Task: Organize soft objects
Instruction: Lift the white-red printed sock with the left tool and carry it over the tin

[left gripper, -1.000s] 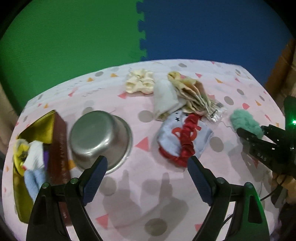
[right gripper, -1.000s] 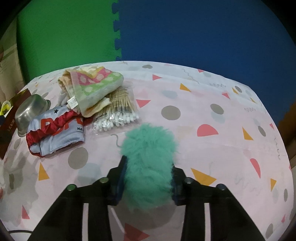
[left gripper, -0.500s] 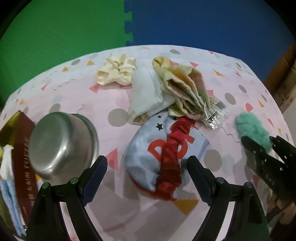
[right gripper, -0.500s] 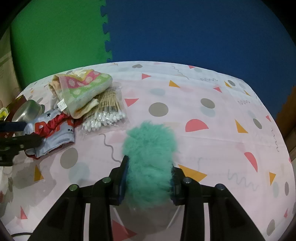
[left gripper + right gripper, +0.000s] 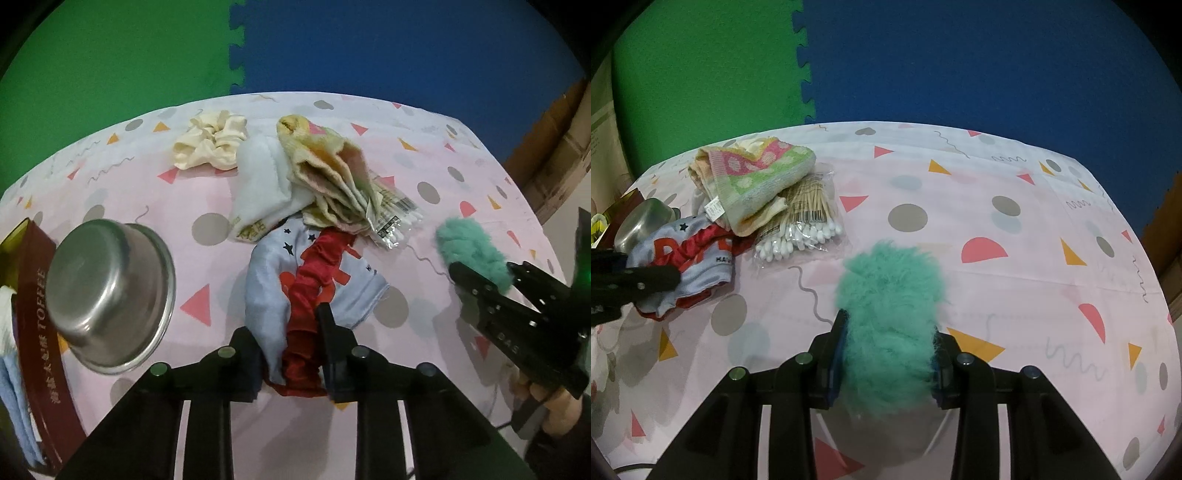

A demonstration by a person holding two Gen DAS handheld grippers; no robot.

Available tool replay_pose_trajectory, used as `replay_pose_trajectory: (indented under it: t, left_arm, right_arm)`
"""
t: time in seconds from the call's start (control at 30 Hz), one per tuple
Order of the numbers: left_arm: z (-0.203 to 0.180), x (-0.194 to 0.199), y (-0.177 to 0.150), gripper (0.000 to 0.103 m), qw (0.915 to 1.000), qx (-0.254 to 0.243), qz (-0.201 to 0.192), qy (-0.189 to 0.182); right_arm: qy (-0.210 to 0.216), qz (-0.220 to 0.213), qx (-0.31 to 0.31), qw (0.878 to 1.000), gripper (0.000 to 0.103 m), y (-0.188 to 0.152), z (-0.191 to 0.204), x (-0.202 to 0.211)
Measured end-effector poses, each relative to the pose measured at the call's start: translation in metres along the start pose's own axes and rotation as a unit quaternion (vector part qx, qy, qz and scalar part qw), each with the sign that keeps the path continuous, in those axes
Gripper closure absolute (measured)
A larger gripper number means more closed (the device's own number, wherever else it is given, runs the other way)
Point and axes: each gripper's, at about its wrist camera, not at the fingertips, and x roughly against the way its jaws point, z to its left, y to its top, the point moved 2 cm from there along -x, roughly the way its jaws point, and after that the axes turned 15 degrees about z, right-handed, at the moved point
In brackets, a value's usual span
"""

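On the pink patterned tablecloth (image 5: 424,162), the left gripper (image 5: 291,354) has just been closing and now pinches the red-trimmed cloth (image 5: 314,288); the right gripper (image 5: 886,354) squeezes the green pompom (image 5: 890,295). Lifting the cloth may drag the towel (image 5: 332,173) and cotton swabs (image 5: 395,218) resting on its far edge.

Toffee box (image 5: 35,332) cut by left edge; cotton swabs (image 5: 397,218) half under towel (image 5: 332,173).

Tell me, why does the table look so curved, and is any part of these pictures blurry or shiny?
Left wrist view: fisheye bends the table into a dome; the steel bowl shows soft glare, and the toffee box smears near the edge. Right wrist view: same bulge, dark corners; the green fluffy ball is sharp.
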Motion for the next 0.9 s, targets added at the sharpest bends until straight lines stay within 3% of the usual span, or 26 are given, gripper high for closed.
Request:
replay_pose_trajectory:
  t: [0.53, 0.9]
  left_arm:
    - [0.02, 0.067, -0.025, 0.082, 0.9983, 0.026, -0.051, 0.009]
    - [0.113, 0.123, -0.037, 0.082, 0.9843, 0.133, -0.094, 0.068]
  right_arm:
    - [0.001, 0.0, -0.001, 1.0, 0.065, 0.0, 0.001, 0.0]
    - [0.0, 0.0, -0.001, 1.0, 0.065, 0.0, 0.0, 0.0]
